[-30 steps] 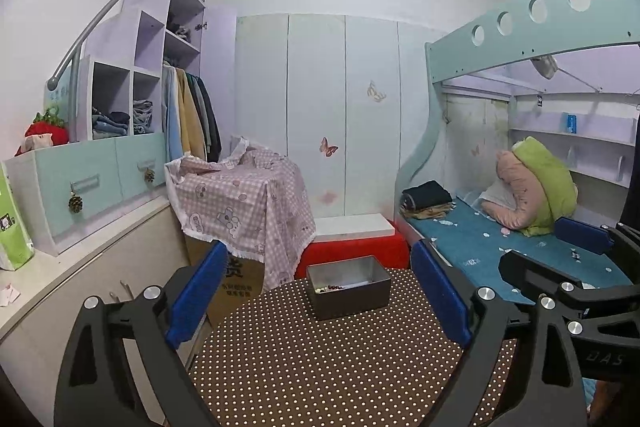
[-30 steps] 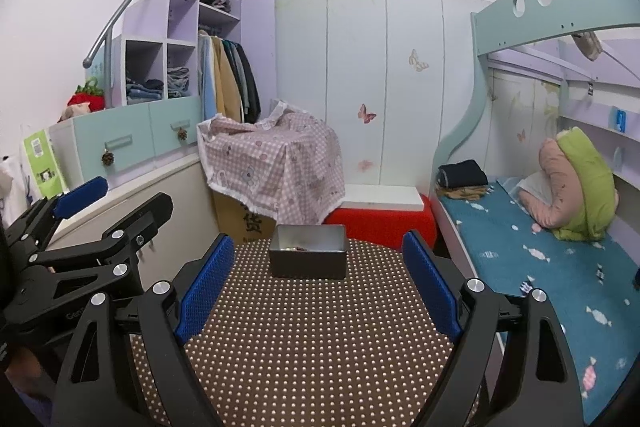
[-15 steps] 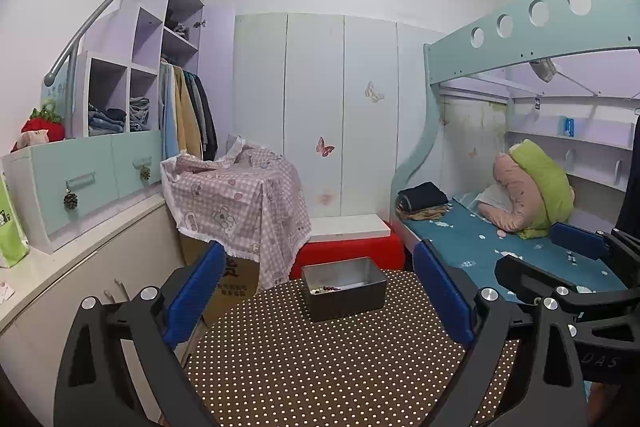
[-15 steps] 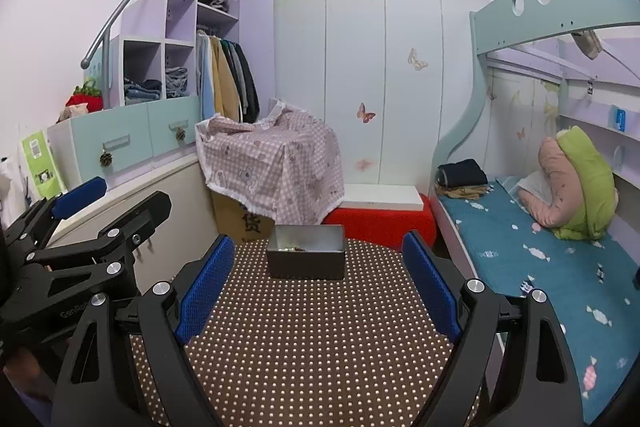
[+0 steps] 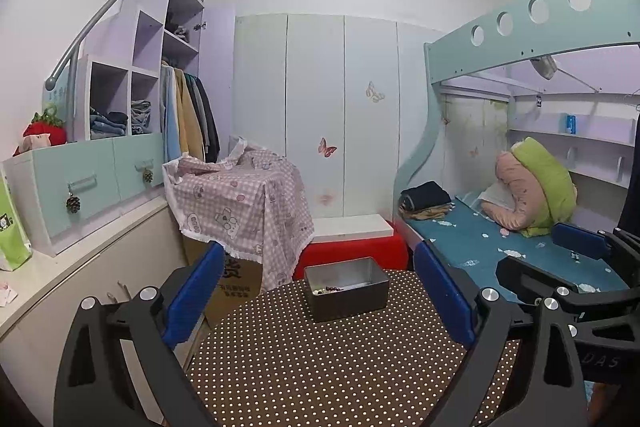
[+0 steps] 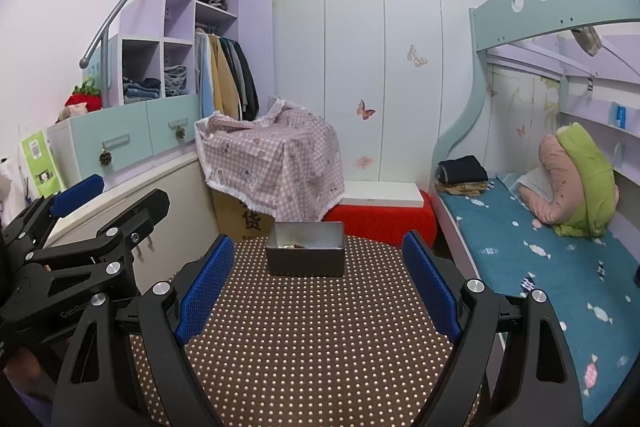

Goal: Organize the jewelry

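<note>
Resting at the far end of the dotted desk, the metal box is seen with its long axis lying crosswise; small beaded jewelry lies inside. Both the left tool and right tool are held wide open, gripping nothing. Since 1 second ago, little has shifted; the box is framed slightly lower.

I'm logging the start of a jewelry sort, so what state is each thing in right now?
left hand-held gripper: open, empty.
right hand-held gripper: open, empty.
metal tin: lidless, upright on the dotted table, some beads inside.
wardrobe doors: shut.
teal drawers: shut.
cardboard box: draped with checked cloth.
</note>
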`<state>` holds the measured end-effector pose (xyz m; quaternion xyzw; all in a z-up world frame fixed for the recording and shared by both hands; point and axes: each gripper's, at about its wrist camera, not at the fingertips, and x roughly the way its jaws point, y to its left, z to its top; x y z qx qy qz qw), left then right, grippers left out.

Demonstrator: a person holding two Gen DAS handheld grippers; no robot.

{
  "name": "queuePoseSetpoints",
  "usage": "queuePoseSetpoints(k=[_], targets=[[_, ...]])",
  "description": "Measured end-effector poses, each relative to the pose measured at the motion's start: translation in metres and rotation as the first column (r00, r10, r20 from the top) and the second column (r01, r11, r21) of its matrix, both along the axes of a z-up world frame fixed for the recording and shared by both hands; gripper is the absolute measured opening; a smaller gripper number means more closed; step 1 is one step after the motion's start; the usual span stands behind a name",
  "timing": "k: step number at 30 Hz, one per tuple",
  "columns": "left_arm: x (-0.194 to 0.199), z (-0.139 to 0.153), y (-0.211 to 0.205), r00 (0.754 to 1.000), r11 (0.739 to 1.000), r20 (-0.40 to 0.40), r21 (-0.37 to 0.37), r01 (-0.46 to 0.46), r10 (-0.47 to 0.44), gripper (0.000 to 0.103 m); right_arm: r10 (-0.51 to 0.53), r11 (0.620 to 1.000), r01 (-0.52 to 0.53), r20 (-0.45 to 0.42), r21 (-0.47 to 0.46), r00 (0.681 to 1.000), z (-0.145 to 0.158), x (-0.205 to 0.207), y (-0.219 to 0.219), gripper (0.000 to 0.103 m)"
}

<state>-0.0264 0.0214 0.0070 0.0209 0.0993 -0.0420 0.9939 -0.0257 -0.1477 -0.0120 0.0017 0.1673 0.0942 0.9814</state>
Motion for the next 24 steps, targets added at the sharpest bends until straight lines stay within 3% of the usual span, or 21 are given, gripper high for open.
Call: queuePoseSetpoints(k=[24], targets=[[0.001, -0.007, 0.001, 1.000, 1.000, -0.009, 0.007, -0.002, 0.002, 0.093, -0.003, 1.000, 0.003, -0.013, 0.002, 1.000, -0.009, 0.002, -0.002, 0.083]])
